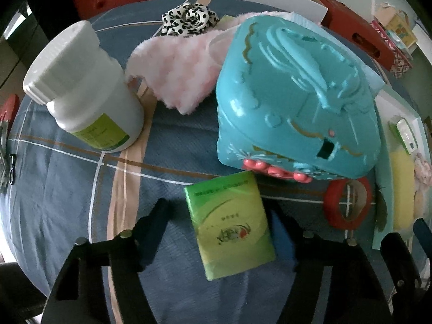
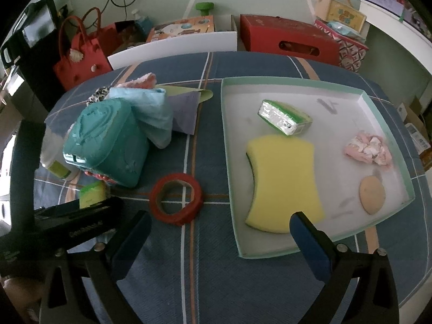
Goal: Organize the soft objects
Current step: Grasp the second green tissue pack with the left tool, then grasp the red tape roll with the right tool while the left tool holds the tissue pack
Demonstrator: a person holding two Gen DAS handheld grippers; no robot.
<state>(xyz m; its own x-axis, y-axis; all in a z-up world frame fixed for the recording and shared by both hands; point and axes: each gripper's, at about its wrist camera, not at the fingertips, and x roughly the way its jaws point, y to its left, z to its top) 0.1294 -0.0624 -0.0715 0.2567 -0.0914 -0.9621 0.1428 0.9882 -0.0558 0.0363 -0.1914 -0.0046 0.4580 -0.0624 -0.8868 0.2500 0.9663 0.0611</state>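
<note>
The left gripper (image 1: 218, 229) stands wide around one green tissue pack (image 1: 229, 226), not touching it, just beside the teal box (image 1: 291, 102). The right gripper (image 2: 218, 232) is wide and empty. The tray (image 2: 286, 82) holds one sponge (image 2: 283, 181), one tissue pack (image 2: 284, 117), one pink cloth (image 2: 368, 149). The pack's print is unreadable.

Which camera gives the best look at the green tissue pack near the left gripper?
The left wrist view: the green tissue pack lies whole, printed face up, between the open left gripper fingers. The right wrist view catches only one corner behind the left gripper's body.
</note>
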